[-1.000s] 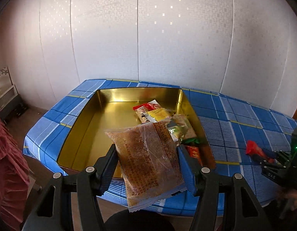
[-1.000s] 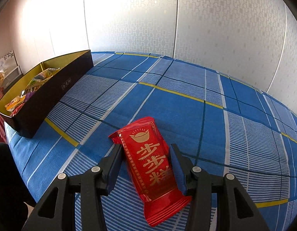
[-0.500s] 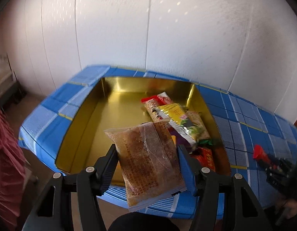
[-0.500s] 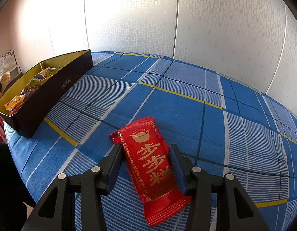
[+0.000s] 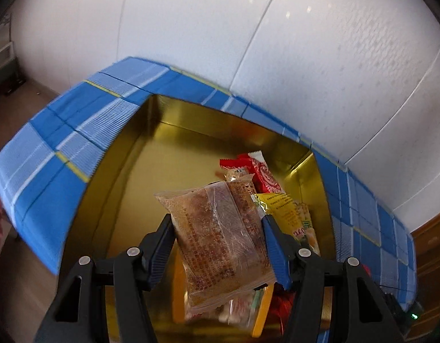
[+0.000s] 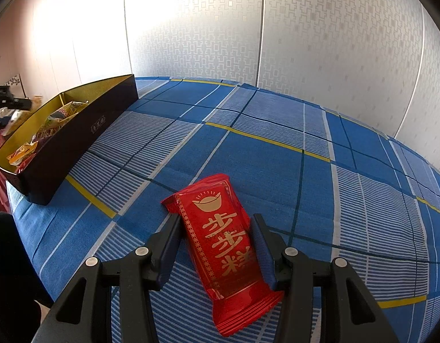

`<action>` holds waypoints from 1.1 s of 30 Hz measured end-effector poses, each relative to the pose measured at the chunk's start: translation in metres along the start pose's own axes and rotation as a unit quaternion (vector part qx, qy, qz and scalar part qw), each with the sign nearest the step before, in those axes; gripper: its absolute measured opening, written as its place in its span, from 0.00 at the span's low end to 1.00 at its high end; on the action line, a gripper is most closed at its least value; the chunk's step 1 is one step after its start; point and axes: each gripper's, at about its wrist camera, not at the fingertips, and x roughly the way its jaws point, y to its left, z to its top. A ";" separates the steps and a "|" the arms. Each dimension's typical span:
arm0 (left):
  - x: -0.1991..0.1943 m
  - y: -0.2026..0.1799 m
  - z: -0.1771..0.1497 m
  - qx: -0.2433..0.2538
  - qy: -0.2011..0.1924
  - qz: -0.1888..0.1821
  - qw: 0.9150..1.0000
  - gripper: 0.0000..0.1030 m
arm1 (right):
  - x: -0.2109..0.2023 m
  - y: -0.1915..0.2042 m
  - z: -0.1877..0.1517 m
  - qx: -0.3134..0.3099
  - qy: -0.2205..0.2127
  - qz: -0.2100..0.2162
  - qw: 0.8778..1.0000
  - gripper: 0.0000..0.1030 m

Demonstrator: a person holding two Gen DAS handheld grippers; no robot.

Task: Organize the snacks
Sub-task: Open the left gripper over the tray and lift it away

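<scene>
My left gripper (image 5: 217,223) is shut on a clear packet of brown snack (image 5: 220,237) and holds it above the gold-lined box (image 5: 128,188). Several snack packets, a red one (image 5: 259,171) and a yellow one (image 5: 279,205) among them, lie along the box's right side. My right gripper (image 6: 215,223) is shut on a red snack packet with gold characters (image 6: 222,245), low over the blue checked tablecloth (image 6: 277,148). The box (image 6: 77,134), dark outside, stands at the far left in the right wrist view.
White panelled walls (image 5: 220,43) stand behind the table. The table edge (image 5: 34,200) drops to the floor left of the box. The left gripper's body (image 6: 5,103) shows at the far left of the right wrist view.
My left gripper has moved forward and over the box with the brown packet, and now looks down into it. My right gripper and the red packet have stayed in place.
</scene>
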 end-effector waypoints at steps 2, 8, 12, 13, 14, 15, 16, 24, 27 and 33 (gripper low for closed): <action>0.017 -0.002 0.004 0.005 0.012 0.009 1.000 0.59 | 0.000 0.000 0.000 0.000 0.000 0.000 1.000 0.48; 0.043 -0.002 0.006 0.010 0.029 0.038 0.999 0.66 | 0.000 0.000 0.000 0.000 0.000 0.001 1.000 0.48; 0.027 0.000 0.003 0.003 -0.006 0.046 0.999 0.69 | 0.000 0.000 0.001 0.000 0.000 0.001 1.000 0.48; 0.020 -0.001 0.000 0.009 -0.017 0.053 0.998 0.69 | 0.000 0.000 0.000 0.000 0.000 0.001 1.000 0.48; 0.015 -0.002 -0.003 0.012 -0.025 0.058 0.998 0.68 | 0.000 0.000 0.000 0.000 0.000 0.001 1.000 0.48; 0.009 -0.002 -0.006 0.017 -0.035 0.062 0.997 0.68 | 0.000 0.000 0.000 0.000 0.000 0.001 1.000 0.48; 0.002 -0.005 -0.009 0.023 -0.047 0.066 0.996 0.68 | 0.000 0.000 0.001 0.000 0.000 0.001 1.000 0.48; -0.035 -0.042 -0.051 0.095 -0.102 0.066 0.988 0.68 | 0.001 0.000 0.000 -0.001 0.000 0.001 1.000 0.48; -0.047 -0.061 -0.075 0.127 -0.111 0.039 0.985 0.68 | 0.001 0.000 0.000 -0.001 0.000 0.001 1.000 0.48; -0.064 -0.105 -0.133 0.218 -0.107 -0.036 0.969 0.68 | 0.001 0.000 0.000 -0.003 -0.001 -0.001 1.000 0.48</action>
